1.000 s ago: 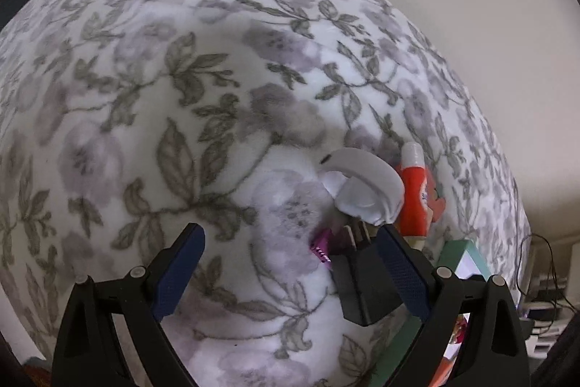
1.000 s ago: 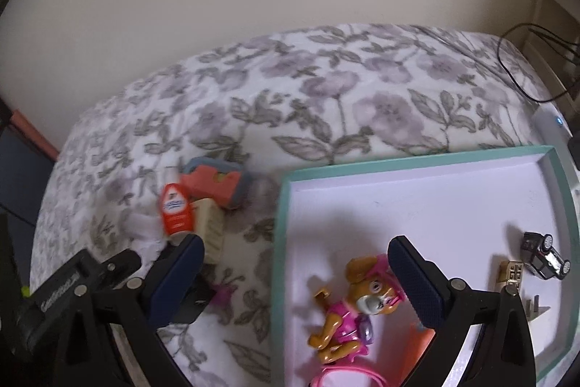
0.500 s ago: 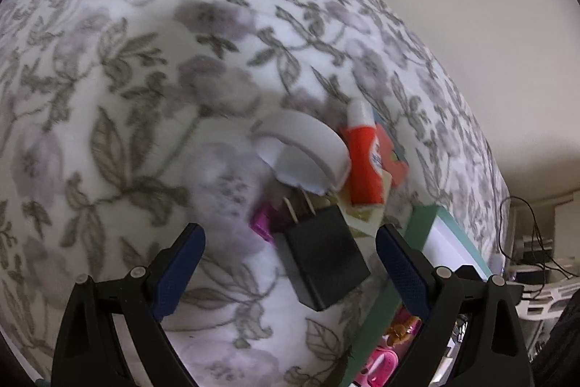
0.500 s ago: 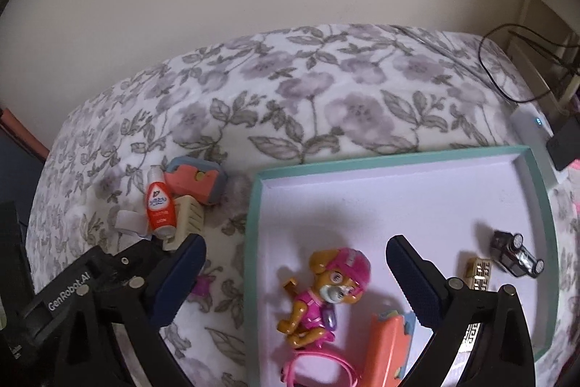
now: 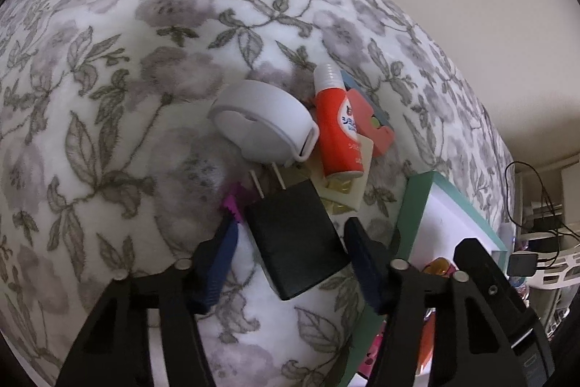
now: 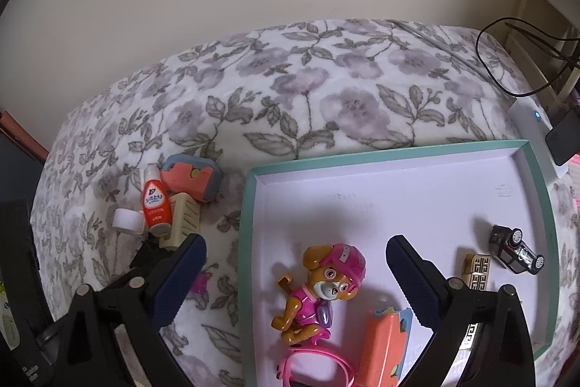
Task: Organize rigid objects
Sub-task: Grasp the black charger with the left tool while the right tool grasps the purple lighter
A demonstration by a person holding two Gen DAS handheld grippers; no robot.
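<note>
Tray: teal-rimmed, on the floral blanket; it holds a pup figure, toy car, orange block and pink glasses, so sorting looks partly done.
Leftover pile: white case, orange bottle, coral block and beige piece lie beside the tray.
Black charger: between the left gripper's narrowed, not yet touching fingers.
Right gripper: wide, empty, over the tray.
</note>
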